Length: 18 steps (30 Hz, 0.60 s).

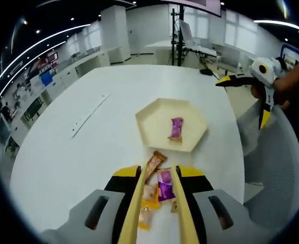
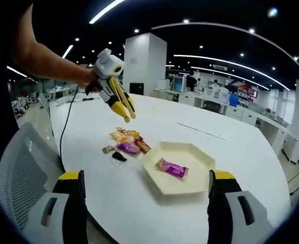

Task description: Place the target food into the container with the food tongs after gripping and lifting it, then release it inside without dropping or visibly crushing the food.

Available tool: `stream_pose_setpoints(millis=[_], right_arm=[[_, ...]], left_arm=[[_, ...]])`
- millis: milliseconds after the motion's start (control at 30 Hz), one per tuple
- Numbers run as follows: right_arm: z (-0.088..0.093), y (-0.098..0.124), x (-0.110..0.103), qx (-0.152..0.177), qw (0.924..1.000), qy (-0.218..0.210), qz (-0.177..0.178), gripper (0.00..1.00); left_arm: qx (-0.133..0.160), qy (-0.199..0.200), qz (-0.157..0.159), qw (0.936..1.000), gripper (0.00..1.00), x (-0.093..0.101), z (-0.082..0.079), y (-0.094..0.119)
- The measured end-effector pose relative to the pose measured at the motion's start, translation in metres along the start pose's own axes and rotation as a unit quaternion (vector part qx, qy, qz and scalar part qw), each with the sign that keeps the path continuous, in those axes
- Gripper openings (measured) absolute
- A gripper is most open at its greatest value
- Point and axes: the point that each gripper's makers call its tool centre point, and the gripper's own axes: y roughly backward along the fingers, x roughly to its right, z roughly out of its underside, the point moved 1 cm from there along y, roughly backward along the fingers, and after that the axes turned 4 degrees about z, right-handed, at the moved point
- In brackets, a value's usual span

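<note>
**Operator:** Snacks first: a small pile of wrapped snacks (image 2: 127, 142) lies on the white table (image 1: 78, 152), just beside the cream hexagonal tray (image 1: 149, 122). One purple-wrapped piece (image 2: 172, 169) already lies inside the tray.

**Observer:** Where are your tongs?

**Operator:** My left gripper (image 2: 124, 109) carries the yellow tongs (image 1: 159, 203). In the left gripper view the blades run forward over the pile, with an orange-brown packet (image 1: 155, 161) near their tips and a purple packet (image 1: 165, 185) between them. From the right gripper view the tips hang above the pile, not touching it.

**Observer:** Clamped on anything?

**Operator:** No. The blades stand a little apart with nothing lifted. My right gripper (image 1: 251, 80) is held off past the table edge, near a mesh chair (image 2: 22, 173); its jaws are wide apart and empty.

**Observer:** So which step?

**Operator:** I judge it the approach for the next pick: one piece placed, several left. The next move calls for lowering the tips around a single packet, likely the orange-brown one nearest the tray, and closing gently so the wrapper isn't squashed. The packets overlap, so I risk catching two.
</note>
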Motion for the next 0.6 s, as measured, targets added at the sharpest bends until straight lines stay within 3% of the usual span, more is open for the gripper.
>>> stream_pose_setpoints(millis=[600], right_arm=[[-0.002,0.001,0.0,0.004,1.0,-0.002,0.004,0.99]], left_arm=[[0.006,0.001,-0.011,0.9999,0.23,0.0,0.012,-0.007]])
